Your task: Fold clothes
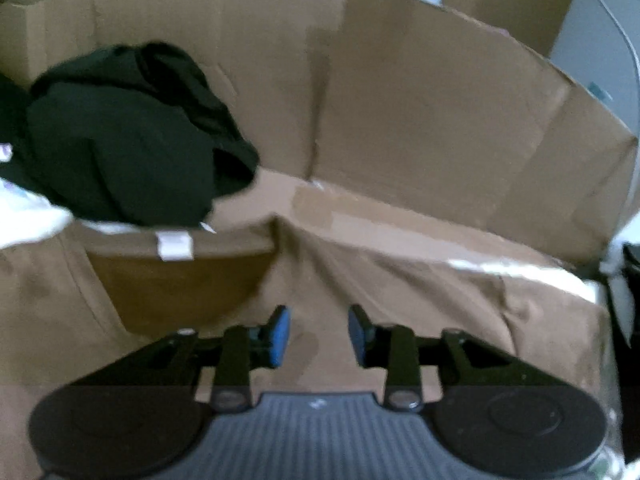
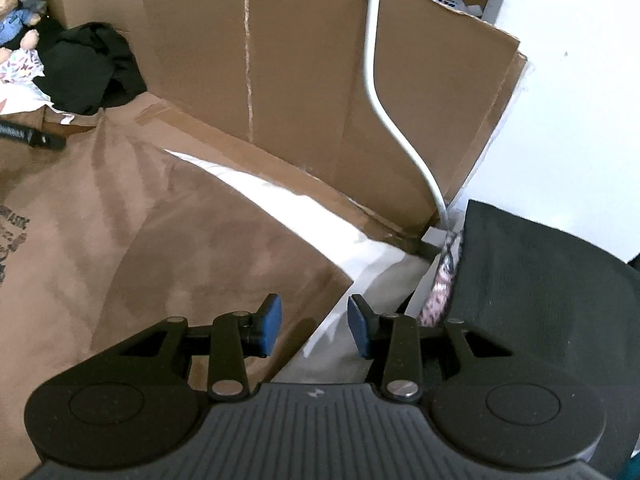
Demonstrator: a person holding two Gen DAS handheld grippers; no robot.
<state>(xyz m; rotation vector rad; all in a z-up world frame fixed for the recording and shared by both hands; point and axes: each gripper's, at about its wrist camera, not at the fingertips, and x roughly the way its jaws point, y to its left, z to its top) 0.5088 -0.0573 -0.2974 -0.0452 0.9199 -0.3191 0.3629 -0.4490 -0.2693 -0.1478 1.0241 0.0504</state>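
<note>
Brown cotton fills most of both views: a brown T-shirt (image 1: 400, 300) lies spread over a white sheet (image 2: 304, 208), its neck opening and white label at about ten o'clock from the left gripper (image 1: 318, 334). At nine to ten o'clock in the left wrist view a heap of dark clothes (image 1: 132, 132) sits against the cardboard wall (image 1: 420, 100), partly resting on the shirt's collar side. The left gripper hovers over the shirt near the shoulder seam, its blue pads apart and nothing between them, so it is released.

Moving right, the right wrist view shows the shirt's straight edge and corner (image 2: 340, 280) ending just at eleven o'clock of the right gripper (image 2: 314, 330), which is likewise spread open and holds nothing; white sheet shows between its pads. At three o'clock lies a dark folded cloth (image 2: 540, 280) with a pink patterned strip (image 2: 440, 280) beside it, and a white cable (image 2: 380, 92) hangs down at one o'clock.

My reading is that the shirt is laid out flat, with no fold in it that these views show, though much of it is out of frame. The next move seems to call for both tools to close on cloth: the right one on that near corner, the left on the shoulder fabric beneath it, pinching only one garment and keeping clear of the dark heap.
</note>
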